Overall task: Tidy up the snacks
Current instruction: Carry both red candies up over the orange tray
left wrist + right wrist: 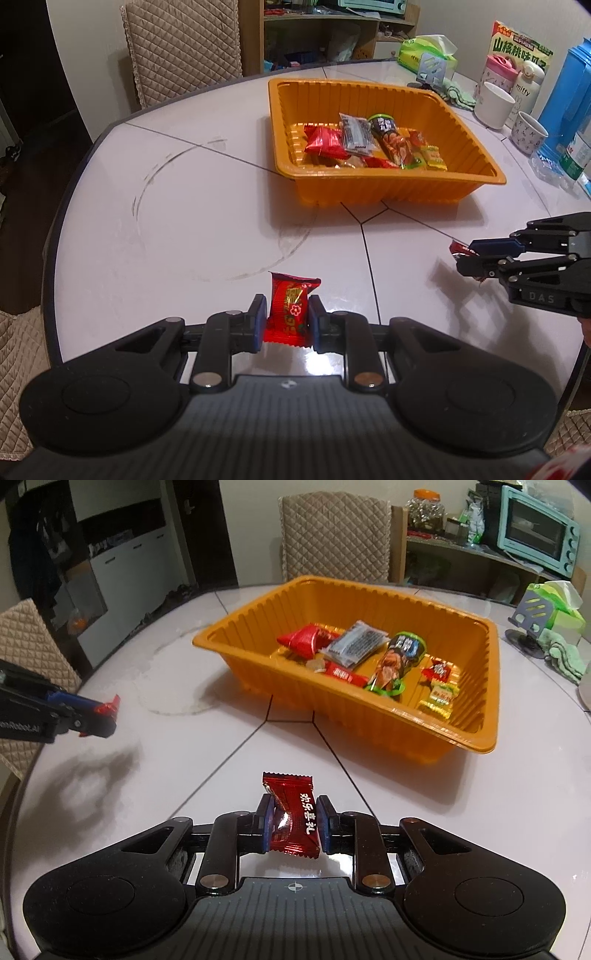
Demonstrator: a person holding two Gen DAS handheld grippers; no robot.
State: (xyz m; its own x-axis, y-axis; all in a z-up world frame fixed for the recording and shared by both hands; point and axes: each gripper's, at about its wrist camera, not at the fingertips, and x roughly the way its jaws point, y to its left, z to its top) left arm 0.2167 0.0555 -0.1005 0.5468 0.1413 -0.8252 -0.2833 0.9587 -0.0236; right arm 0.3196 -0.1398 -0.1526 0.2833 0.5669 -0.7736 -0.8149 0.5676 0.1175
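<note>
An orange tray (406,184) (258,657) sits on the white table and holds several snack packets (373,142) (354,646). My left gripper (286,317) is shut on a bright red candy packet (288,310) and holds it above the table, short of the tray. It also shows at the left of the right wrist view (107,716). My right gripper (293,821) is shut on a dark red candy packet (293,816), also above the table in front of the tray. It shows at the right edge of the left wrist view (465,256).
The white table (184,221) has dark seams and a scuffed ring mark. Mugs (493,105), a blue jug (569,96), a snack box and a tissue pack (557,605) stand behind the tray. Quilted chairs (332,535) and shelves with an oven (535,528) stand beyond.
</note>
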